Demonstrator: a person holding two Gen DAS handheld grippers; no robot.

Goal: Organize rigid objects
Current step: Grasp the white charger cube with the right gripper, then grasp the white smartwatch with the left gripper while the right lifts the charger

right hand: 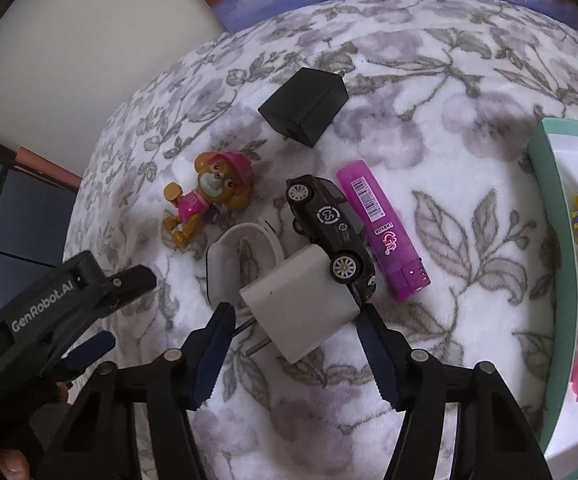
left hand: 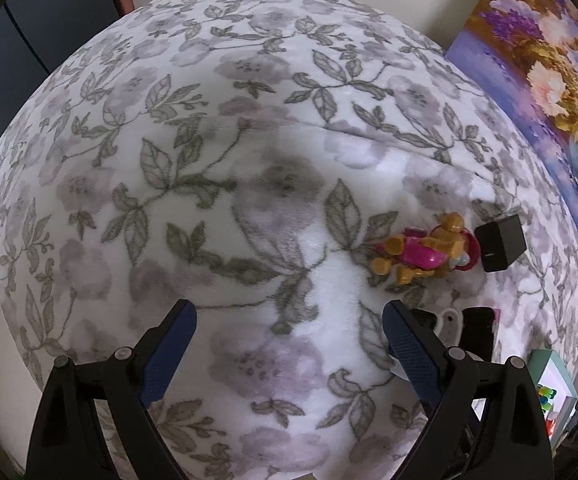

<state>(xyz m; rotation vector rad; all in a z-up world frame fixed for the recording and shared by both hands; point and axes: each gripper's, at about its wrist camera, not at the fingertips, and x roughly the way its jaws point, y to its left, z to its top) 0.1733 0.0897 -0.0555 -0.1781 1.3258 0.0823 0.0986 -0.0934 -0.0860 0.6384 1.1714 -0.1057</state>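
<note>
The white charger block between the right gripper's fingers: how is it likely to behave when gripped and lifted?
The white charger block looks hard and boxy, so probably stiff under the pads. Its smooth faces may slip or twist. It touches the black toy car, which has wheels and could roll once the block lifts.

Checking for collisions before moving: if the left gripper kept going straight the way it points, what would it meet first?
Most likely only the floral blanket. Nothing lies between the open fingers of the left gripper; the toy pup and black cube sit off to the right.
</note>
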